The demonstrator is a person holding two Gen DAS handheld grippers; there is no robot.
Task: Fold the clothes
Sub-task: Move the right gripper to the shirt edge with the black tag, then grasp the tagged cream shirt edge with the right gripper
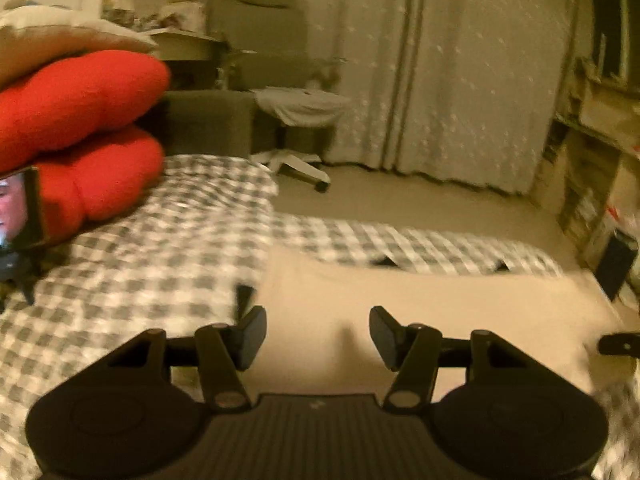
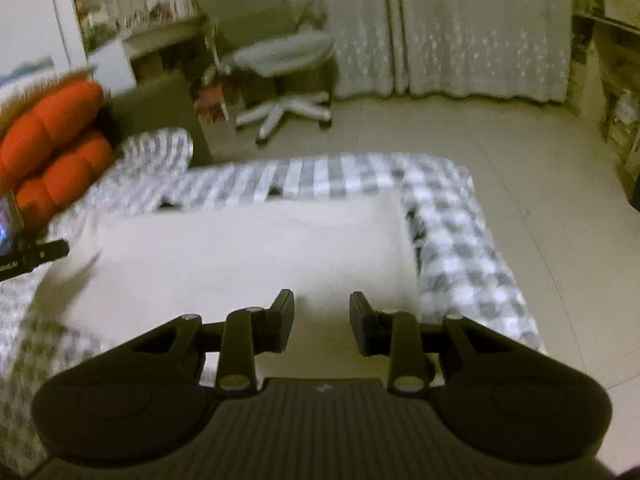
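Observation:
A cream garment (image 1: 420, 308) lies flat as a rectangle on the grey-and-white checked bedcover (image 1: 140, 280). It also shows in the right wrist view (image 2: 248, 256). My left gripper (image 1: 318, 336) is open and empty, held above the garment's near left part. My right gripper (image 2: 322, 320) is open and empty above the garment's near right corner. A tip of the right gripper (image 1: 618, 344) shows at the right edge of the left wrist view. Part of the left gripper (image 2: 32, 258) shows at the left edge of the right wrist view.
Red cushions (image 1: 80, 128) are stacked at the bed's left. A phone on a stand (image 1: 20, 210) sits beside them. A white office chair (image 2: 288, 80) stands on the floor beyond the bed, before pale curtains (image 2: 460, 28). Shelves (image 1: 600, 160) line the right wall.

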